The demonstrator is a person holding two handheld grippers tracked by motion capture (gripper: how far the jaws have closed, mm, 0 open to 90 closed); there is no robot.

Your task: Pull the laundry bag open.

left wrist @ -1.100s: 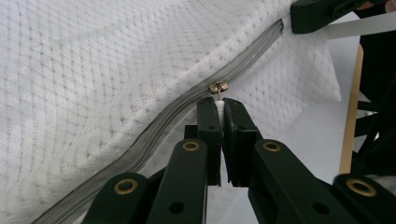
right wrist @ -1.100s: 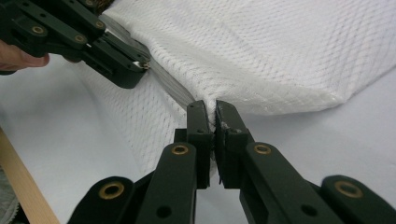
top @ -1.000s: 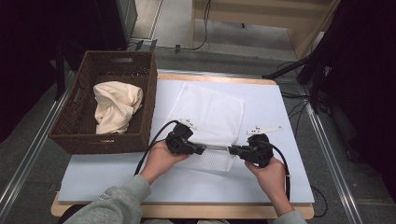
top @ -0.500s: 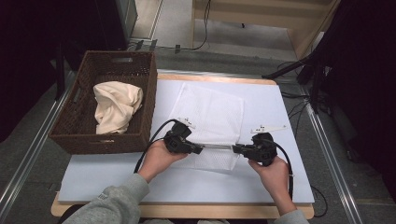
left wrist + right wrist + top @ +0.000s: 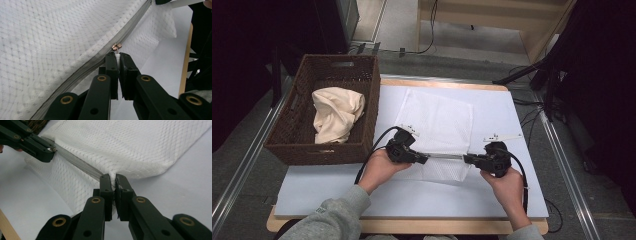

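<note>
Both hands are working the zipper on the white mesh bag (image 5: 439, 125), which is lying flat on the desk (image 5: 512, 200) mat, near edge lifted between the two grippers.

Left gripper (image 5: 118, 56): jaws pressed together, pinching the zipper pull (image 5: 116, 46) by its tab. In the high view the left gripper (image 5: 424, 159) is sitting at the left end of the grey zipper tape (image 5: 82, 68).

Right gripper (image 5: 112, 178): jaws pressed together, pinching the bag fabric at the other end of the zipper line, right at the corner. In the high view the right gripper (image 5: 468, 159) is facing the left one, tape stretched taut between them.

Progress, my read: grip and tension are set, that part is done. The slider is sitting at the left gripper's end. Can't tell from these frames whether the teeth along the tape are meshed or parted, so can't say if this is opening or closing, or whether the run is starting or finishing.

The cream cloth (image 5: 334, 114) is sitting bunched in the wicker basket (image 5: 317, 150) to the left, apart from the bag. If it's meant to go into the bag, that's still pending.
</note>
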